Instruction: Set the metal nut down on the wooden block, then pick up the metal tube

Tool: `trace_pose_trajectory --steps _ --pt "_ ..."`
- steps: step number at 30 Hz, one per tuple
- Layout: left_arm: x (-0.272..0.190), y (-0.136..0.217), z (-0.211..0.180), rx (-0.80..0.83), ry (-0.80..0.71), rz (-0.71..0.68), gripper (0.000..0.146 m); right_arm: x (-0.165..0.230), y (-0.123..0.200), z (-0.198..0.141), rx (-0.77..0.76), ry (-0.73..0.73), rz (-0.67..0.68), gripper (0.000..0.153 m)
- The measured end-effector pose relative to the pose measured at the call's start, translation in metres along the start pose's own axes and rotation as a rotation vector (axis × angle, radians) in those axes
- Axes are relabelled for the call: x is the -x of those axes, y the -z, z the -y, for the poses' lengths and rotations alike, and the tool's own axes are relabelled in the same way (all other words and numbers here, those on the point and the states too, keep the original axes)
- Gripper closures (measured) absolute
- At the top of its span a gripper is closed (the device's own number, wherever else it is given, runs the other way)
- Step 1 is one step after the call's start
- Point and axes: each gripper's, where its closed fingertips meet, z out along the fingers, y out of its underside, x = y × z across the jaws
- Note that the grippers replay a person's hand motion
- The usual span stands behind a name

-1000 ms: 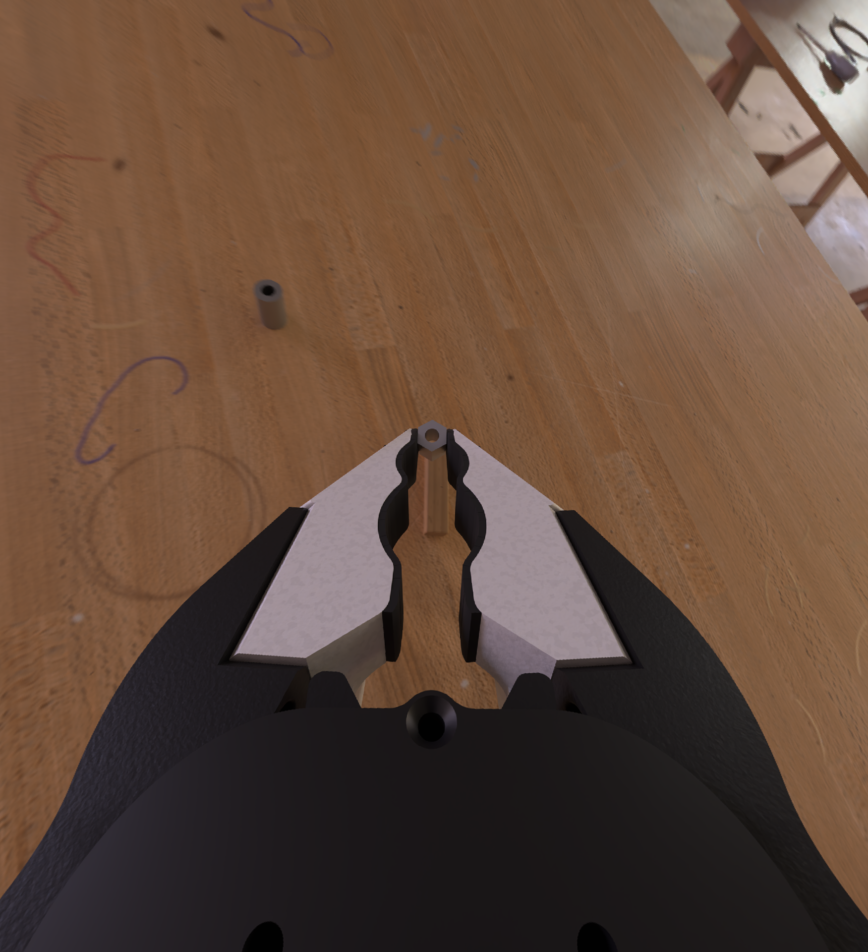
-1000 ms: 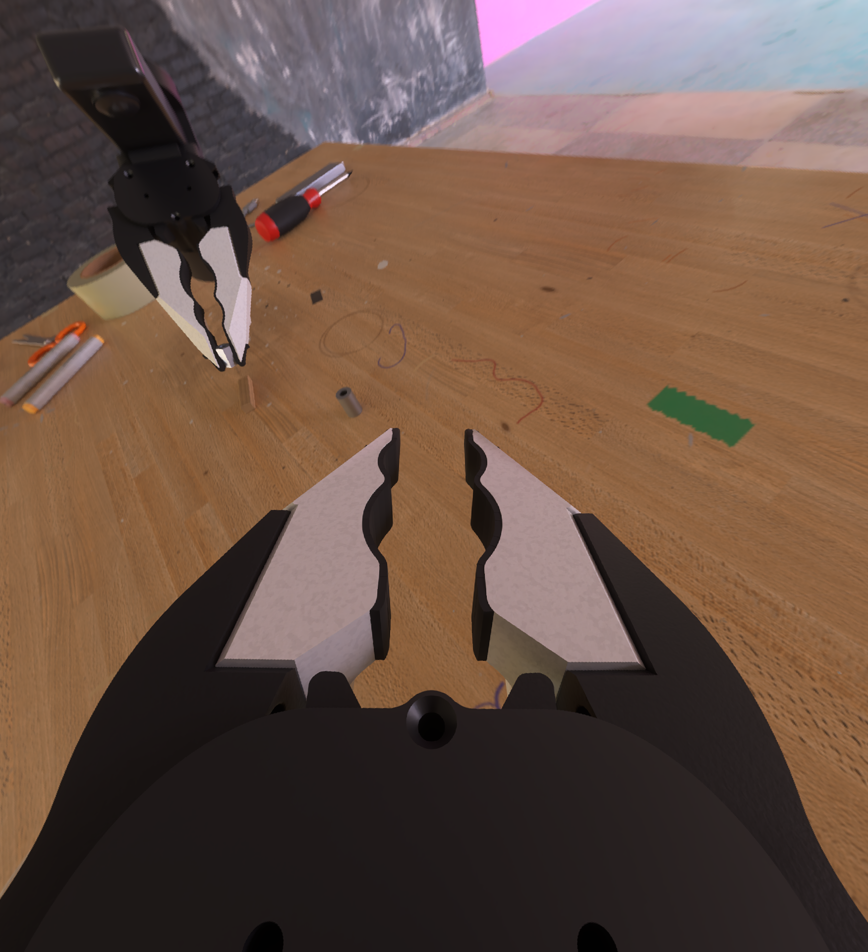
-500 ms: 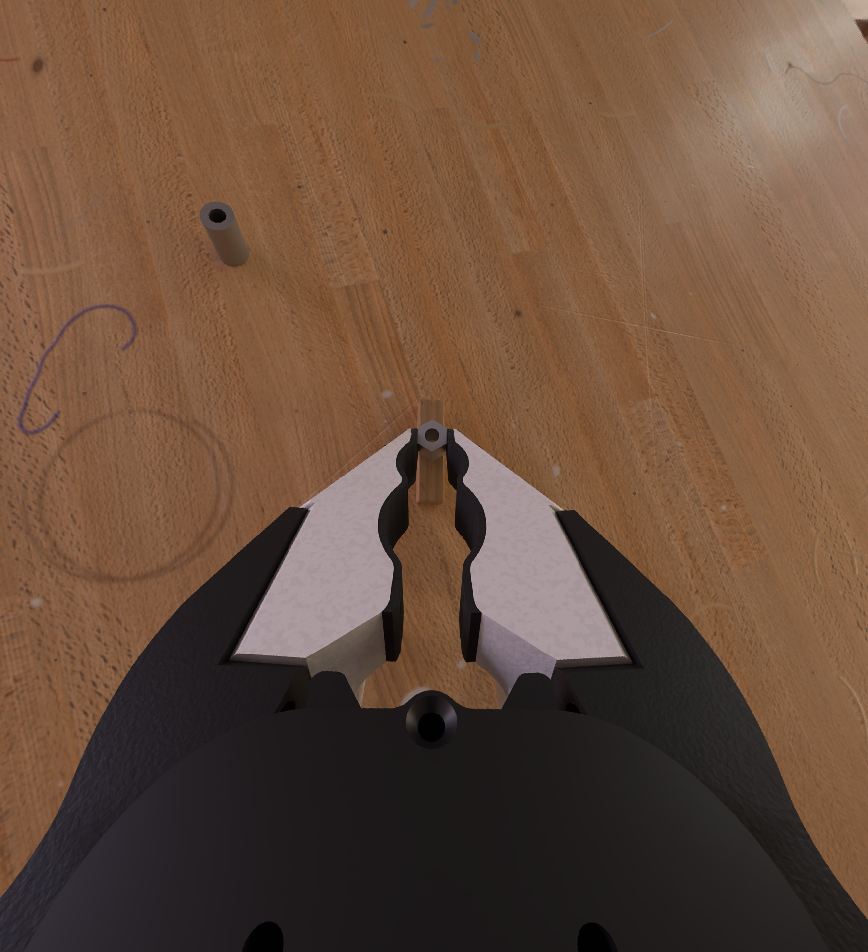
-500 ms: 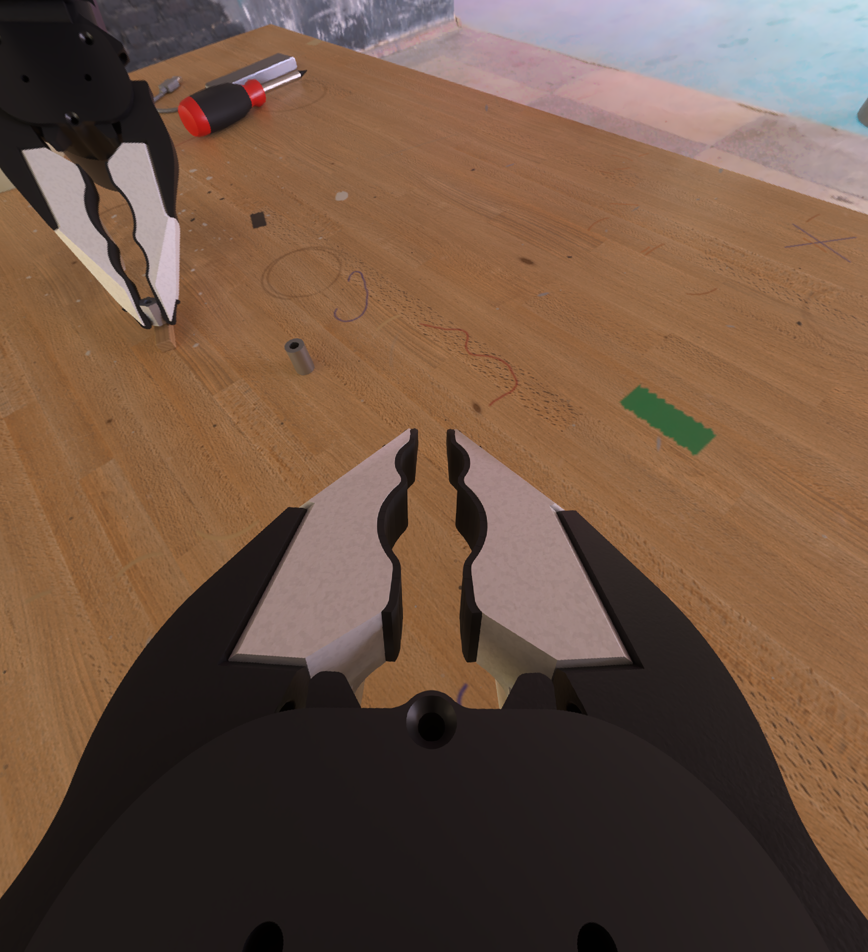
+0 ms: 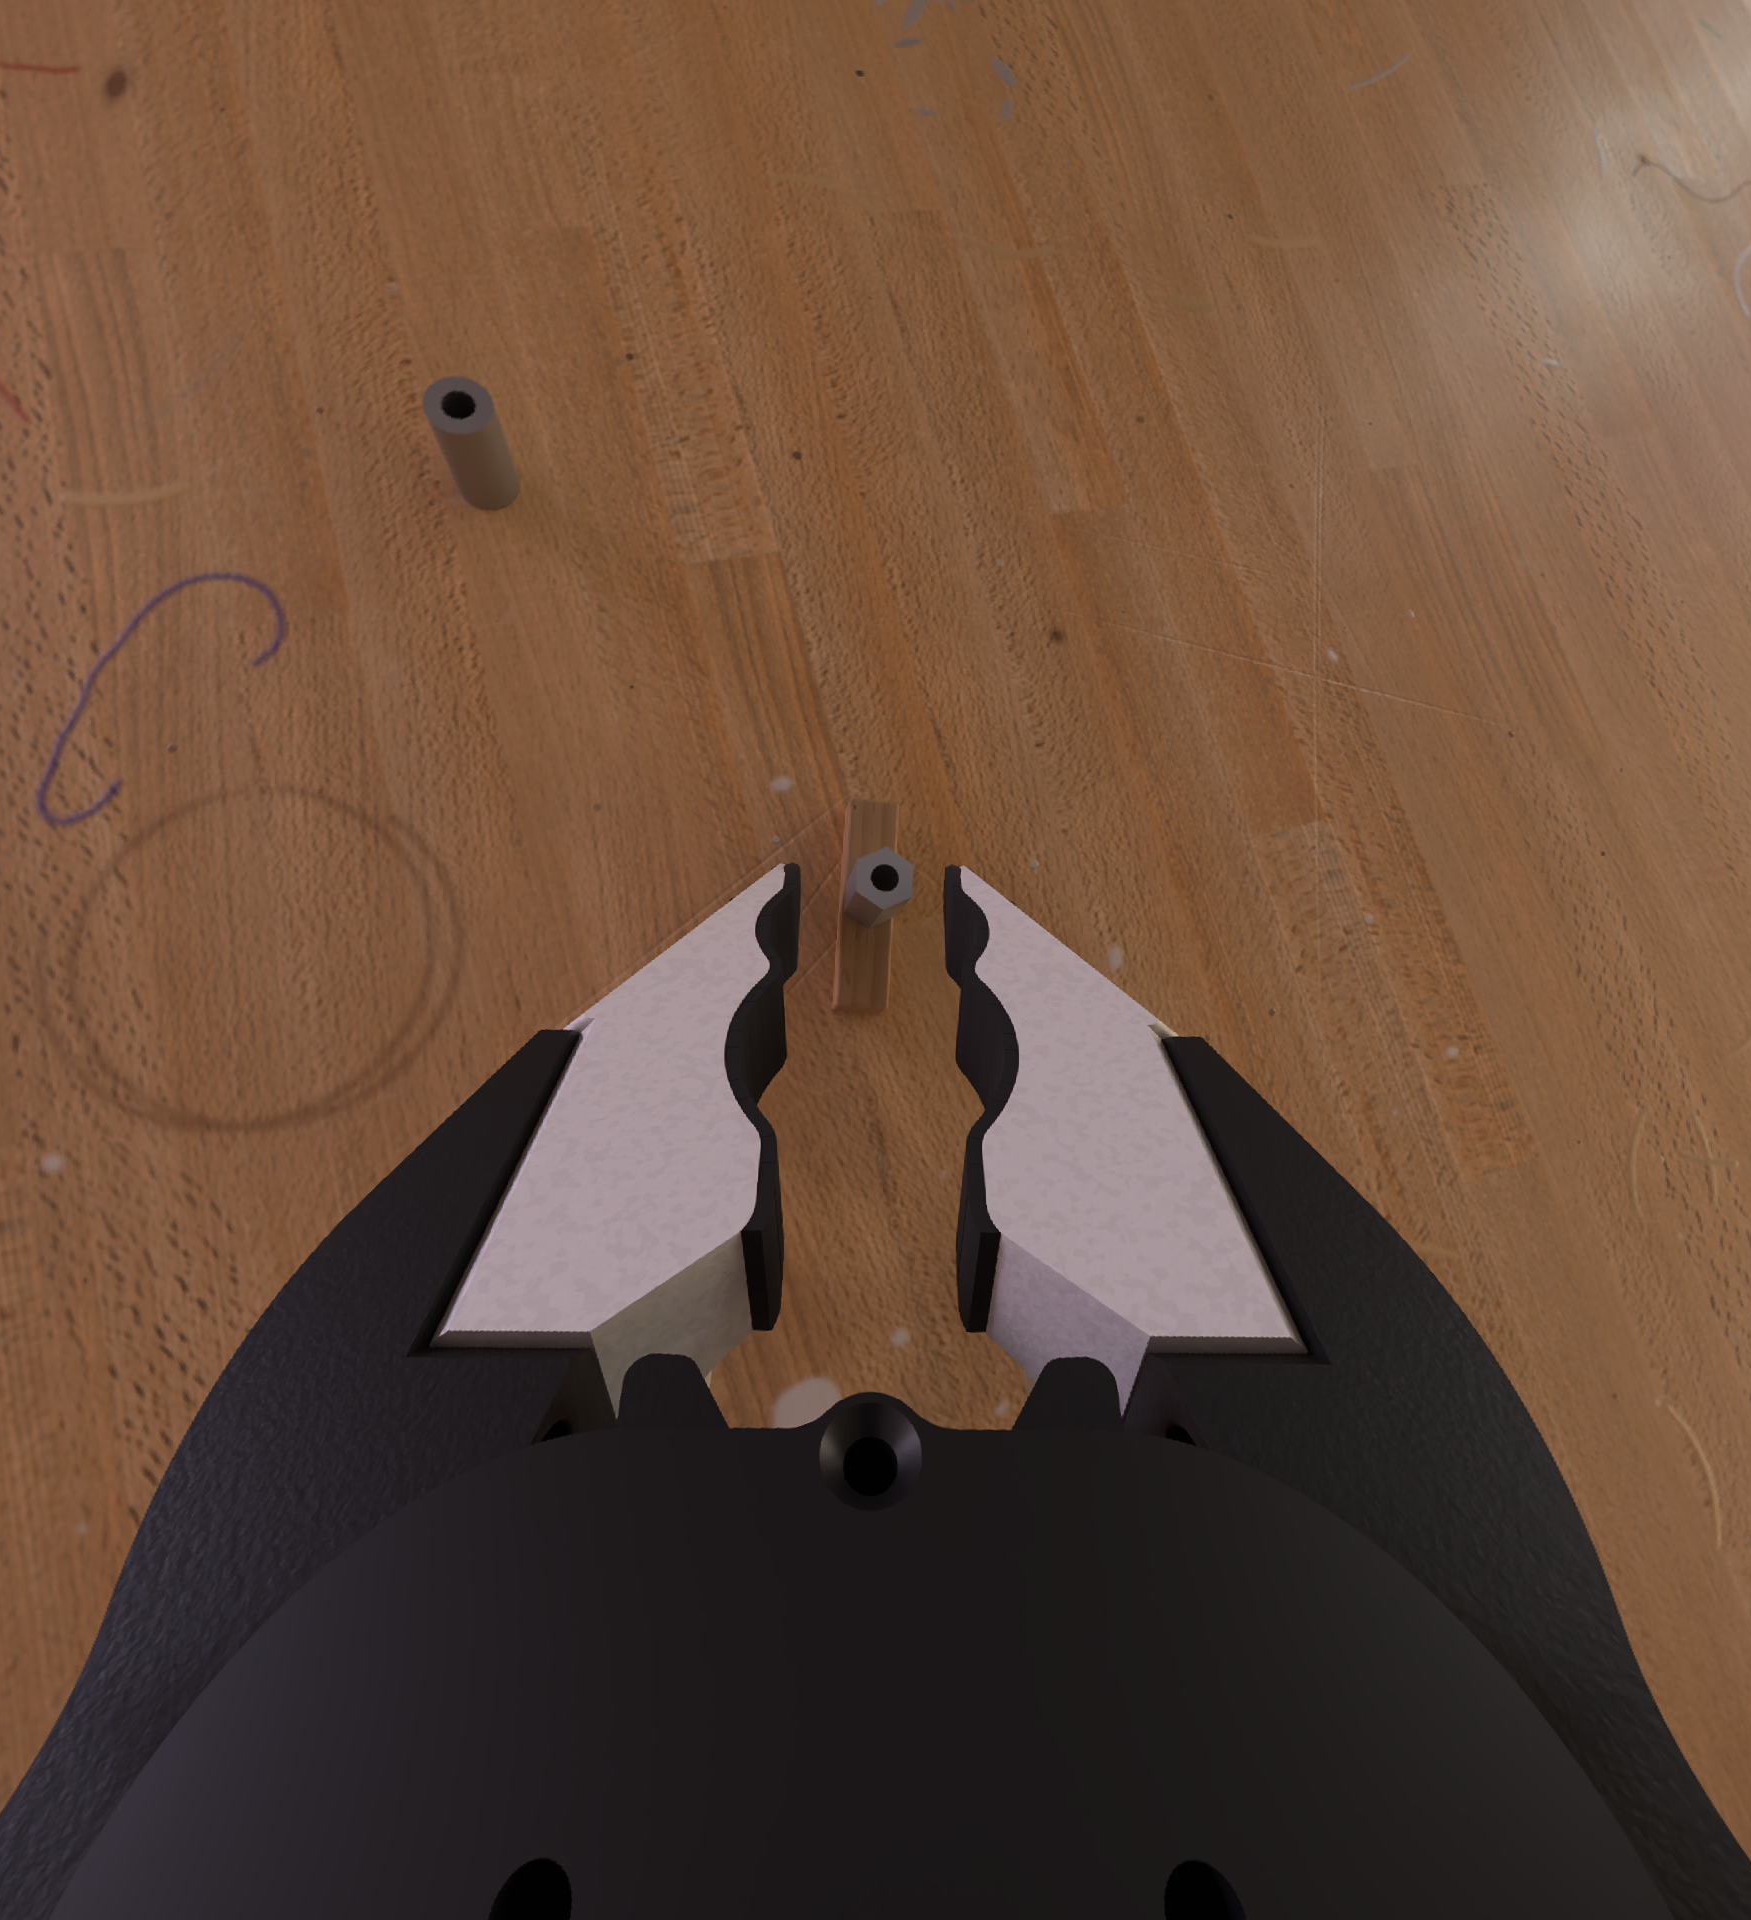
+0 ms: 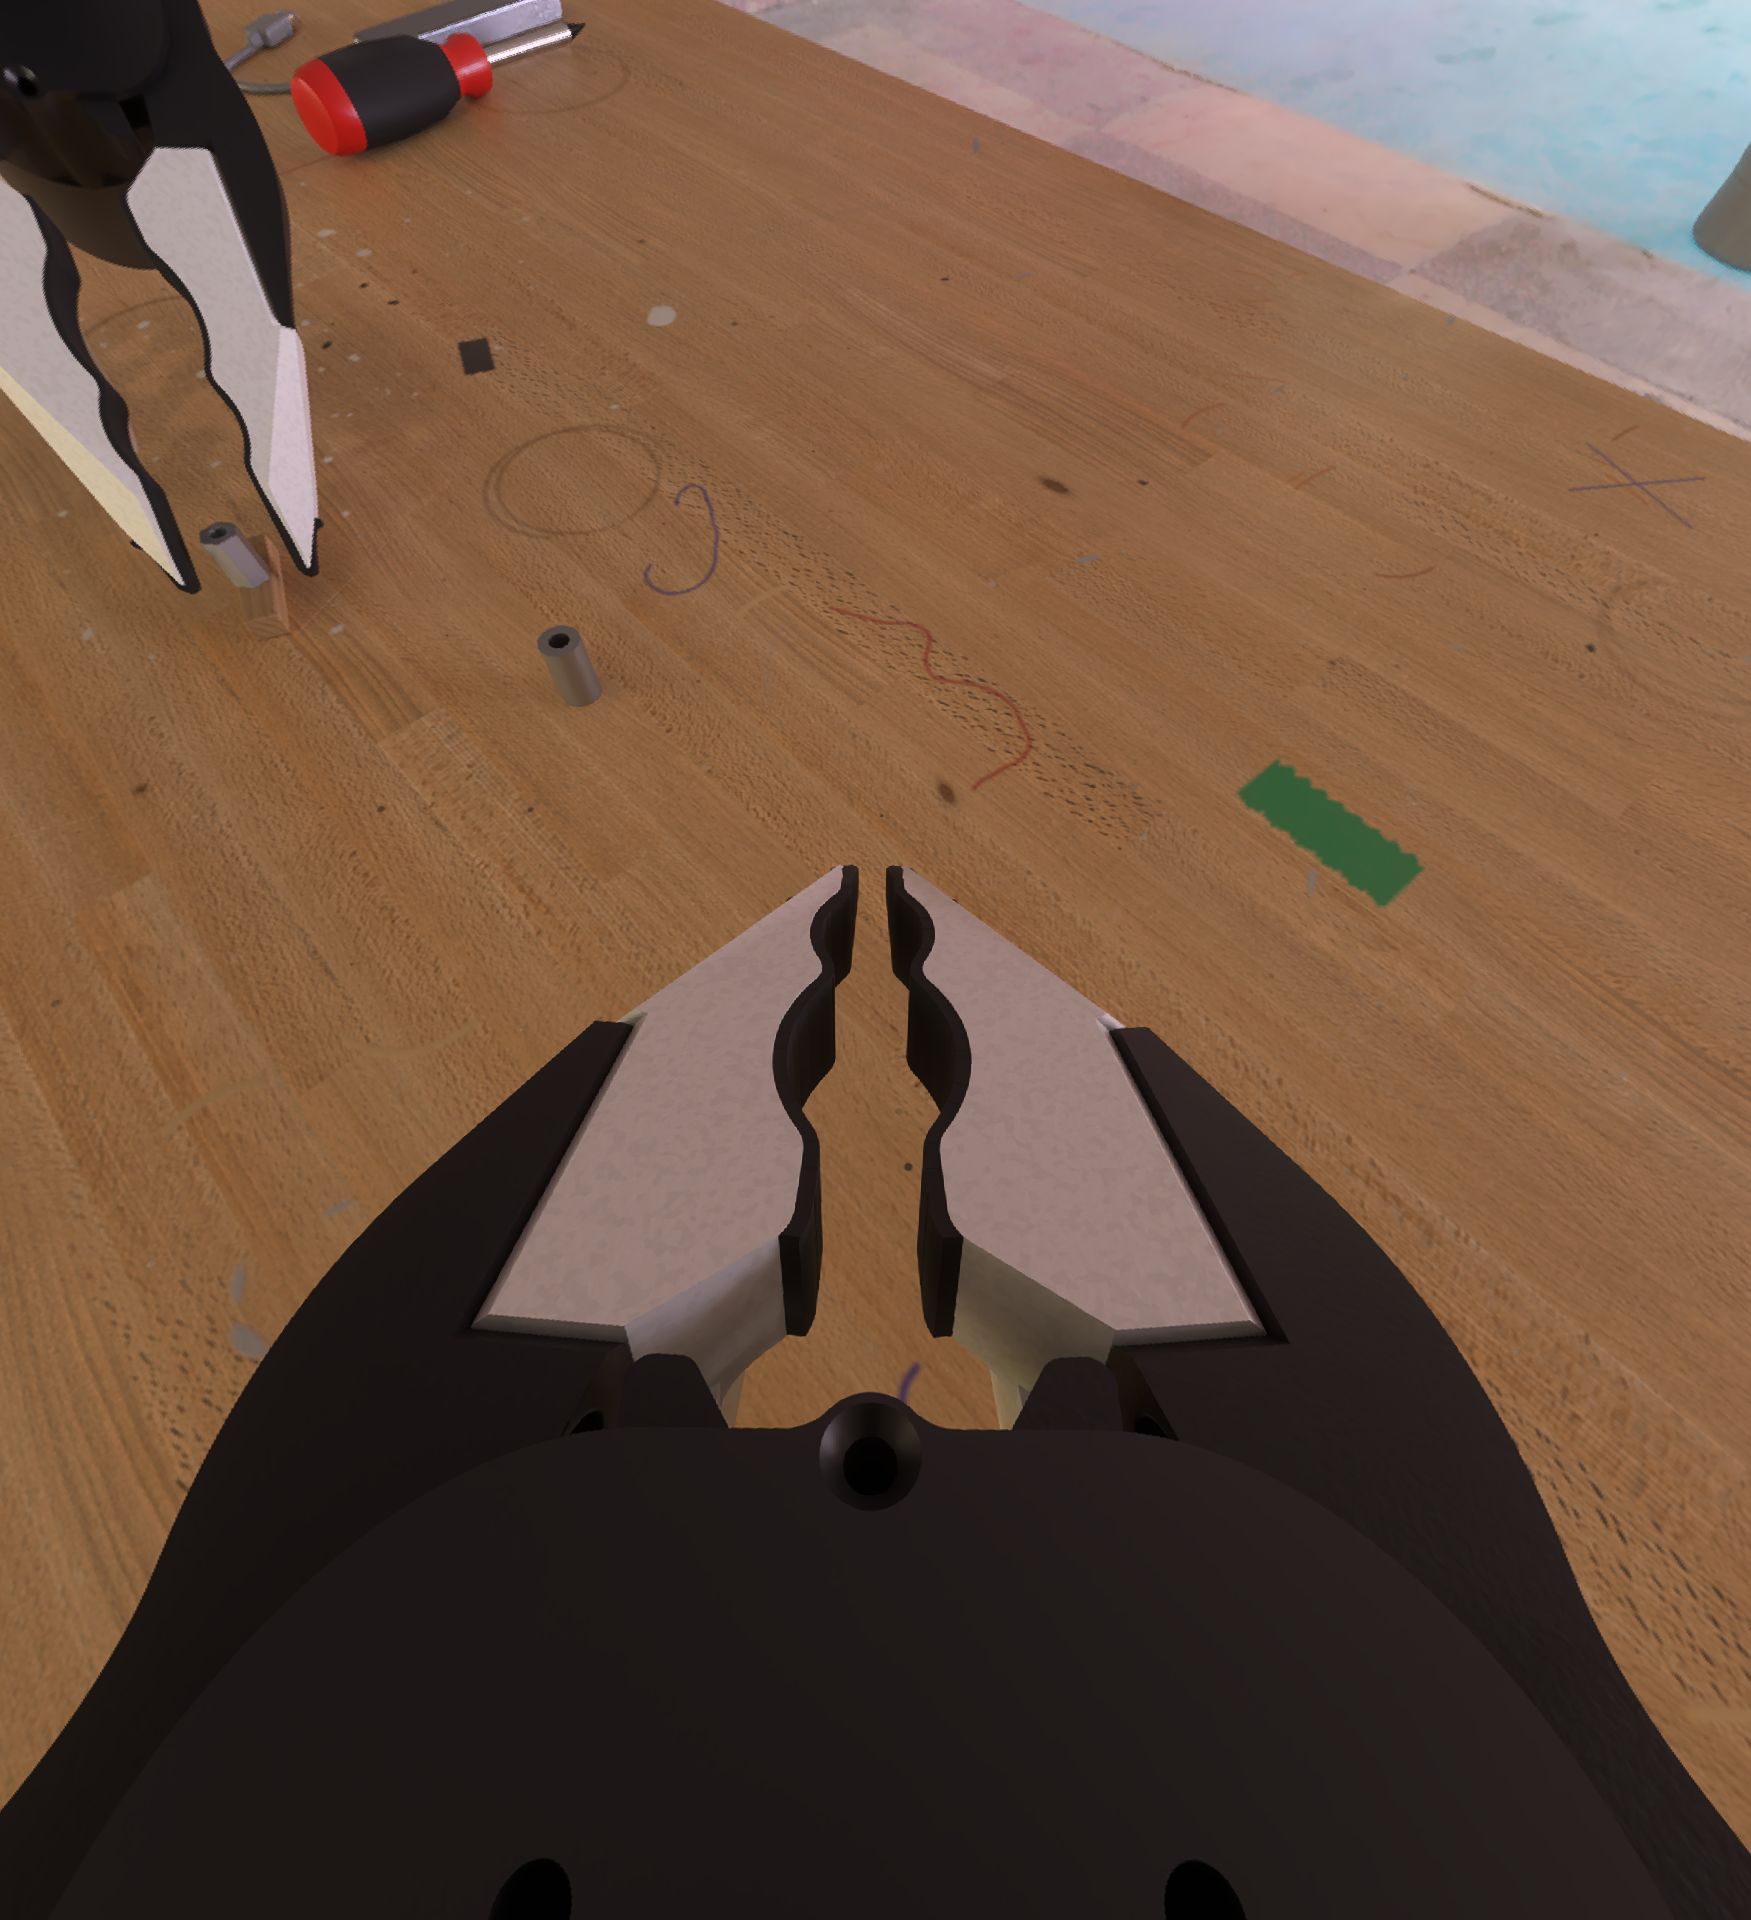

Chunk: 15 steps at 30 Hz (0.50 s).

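Note:
My left gripper (image 5: 871,873) is open, its fingertips on either side of the grey hex metal nut (image 5: 879,888). The nut sits free of both fingers, over the small wooden block (image 5: 863,971). In the right wrist view the nut (image 6: 230,556) leans tilted against the top of the block (image 6: 271,603), between the left gripper's (image 6: 239,571) spread fingers. The grey metal tube (image 5: 471,457) stands upright on the table, far left of the left gripper. My right gripper (image 6: 871,873) is shut and empty above bare table, with the tube (image 6: 570,665) ahead to its left.
A red-and-black screwdriver (image 6: 393,83) and a metal piece (image 6: 476,16) lie at the table's far edge. A green tape patch (image 6: 1328,831) lies right of my right gripper. The table edge (image 6: 1473,301) runs along the far right.
My left gripper has opened and let go of the nut, which now sits at the block. My right gripper has closed its fingers and moved nearer the tube.

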Motion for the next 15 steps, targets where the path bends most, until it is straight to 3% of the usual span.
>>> trace_pose_trajectory --steps 6,15 --pt "0.004 0.011 -0.005 -0.018 0.060 0.100 0.115 -0.004 -0.001 -0.003 0.015 0.012 -0.021 0.149" --pt "0.016 0.030 0.032 -0.310 0.129 0.289 0.115 0.015 -0.020 -0.017 0.150 0.114 0.029 0.141"
